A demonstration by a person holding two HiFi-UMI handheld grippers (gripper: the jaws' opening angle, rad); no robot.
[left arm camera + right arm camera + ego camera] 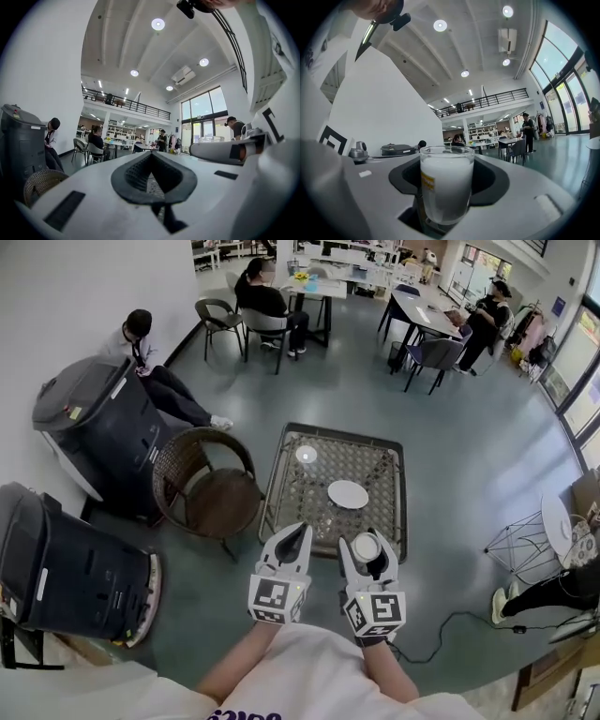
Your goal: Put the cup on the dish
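Head view: right gripper (pixel 367 557) grasps the cup (pixel 366 546), up in the air over the near edge of the table (pixel 380 474), right of centre. The white dish (pixel 348 494) is empty and lies near the table's middle, well apart from the cup. Left gripper (pixel 293 542) sits just beside the right one, jaws clenched on nothing. There is a small white round thing (pixel 306 455) by the far-left corner; can't tell what it is.

Step in hand is likely the carry to the dish. Keep the cup upright, go forward, lower it onto the dish's centre, and release only once the base sits flat.

Left gripper view: jaw tips meet, nothing between them. No dish or cup is visible here.

Right gripper view: only this view shows clear glass, white nearly to the rim, a yellow label, upright, a jaw on each side. The dish is out of this view, so aim by the head view.
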